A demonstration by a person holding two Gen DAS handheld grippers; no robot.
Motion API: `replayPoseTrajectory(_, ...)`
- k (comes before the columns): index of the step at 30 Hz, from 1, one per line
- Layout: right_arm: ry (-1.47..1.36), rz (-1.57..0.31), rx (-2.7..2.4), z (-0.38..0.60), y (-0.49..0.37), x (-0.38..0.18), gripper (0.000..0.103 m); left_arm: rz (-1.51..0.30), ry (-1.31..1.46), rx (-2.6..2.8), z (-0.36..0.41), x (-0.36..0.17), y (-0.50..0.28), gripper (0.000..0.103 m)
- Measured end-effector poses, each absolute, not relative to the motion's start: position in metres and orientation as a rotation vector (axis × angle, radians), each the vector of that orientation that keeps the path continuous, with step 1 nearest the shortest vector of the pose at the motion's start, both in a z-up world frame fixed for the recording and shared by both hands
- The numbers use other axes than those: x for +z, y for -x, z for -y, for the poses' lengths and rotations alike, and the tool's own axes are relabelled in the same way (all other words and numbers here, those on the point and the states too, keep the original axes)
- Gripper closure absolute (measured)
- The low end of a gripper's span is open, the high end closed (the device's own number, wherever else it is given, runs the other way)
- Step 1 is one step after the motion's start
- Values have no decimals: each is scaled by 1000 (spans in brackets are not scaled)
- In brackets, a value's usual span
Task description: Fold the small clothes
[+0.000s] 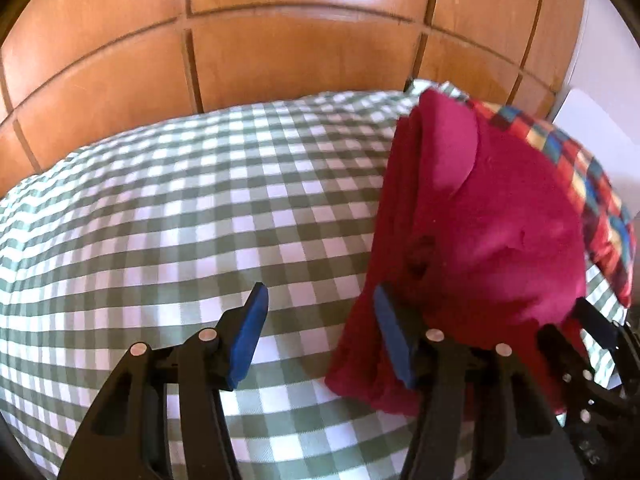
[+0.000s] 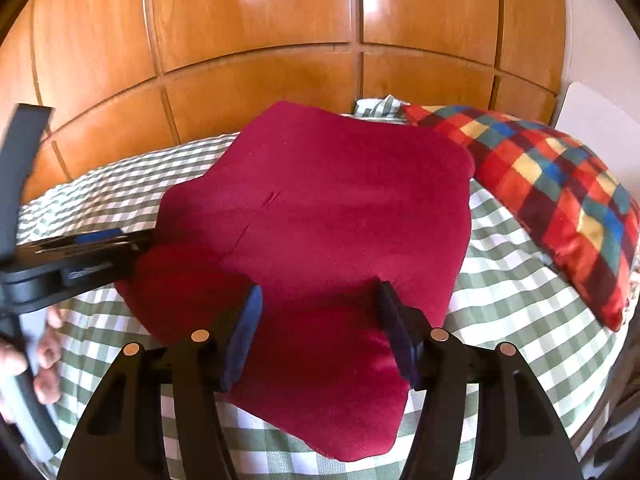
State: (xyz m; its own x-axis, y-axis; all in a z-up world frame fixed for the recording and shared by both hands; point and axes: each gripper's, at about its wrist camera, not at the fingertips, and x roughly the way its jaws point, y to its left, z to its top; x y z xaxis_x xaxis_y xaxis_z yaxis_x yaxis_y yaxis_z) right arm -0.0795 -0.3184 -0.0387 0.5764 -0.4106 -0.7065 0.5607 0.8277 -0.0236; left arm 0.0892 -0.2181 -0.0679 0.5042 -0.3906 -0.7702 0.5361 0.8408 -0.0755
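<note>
Crimson garment [image 2: 320, 216] lies folded; left tongs [image 1: 320, 336] and right tongs [image 2: 320, 332] released. Next: regrip its near edge.

A crimson fleece garment [image 2: 320, 216] lies folded on a green-and-white checked bedcover [image 2: 508, 280], toward its far right part. Behind and to the right of the garment, touching its far right corner, rests a multicoloured plaid cushion [image 2: 552, 184], also on the bedcover. Behind the bed stands a wall of orange-brown wooden panelled doors [image 2: 260, 32]. The black two-finger right gripper [image 2: 320, 330] stands over the near edge of the garment, its fingers apart. The black two-finger left gripper [image 1: 320, 334] is at the garment's left edge, one finger [image 1: 390, 332] against the cloth, the other over bare bedcover. A hand [image 2: 44, 356] grips its handle at the left.
</note>
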Motion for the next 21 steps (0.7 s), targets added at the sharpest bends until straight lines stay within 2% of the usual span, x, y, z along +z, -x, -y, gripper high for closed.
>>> replayPoseTrajectory(2,-246,-759,-565,319,91,-33,37,-848,-172,-558,210,-60,-81,45)
replayPoseTrajectory(5,-320,-721,-568,318,101,-21,25,-783,-147,-556,198,-46,-65,29)
replayPoseTrajectory(9,-365,-623,-648,311,119,-4,12,-724,-149,-569,193,-30,-43,19)
replayPoseTrajectory(11,-381,-596,-695,307,124,1,11,-690,-155,-568,189,-23,-33,15)
replayPoseTrajectory(17,-364,-585,-857,294,130,0,10,-661,-150,-553,177,-11,-13,10)
replayPoseTrajectory(18,-362,-575,-874,292,132,0,9,-653,-148,-546,175,-10,-9,6)
replayPoseTrajectory(21,-351,-559,-903,285,137,1,6,-642,-144,-528,170,-8,-2,3)
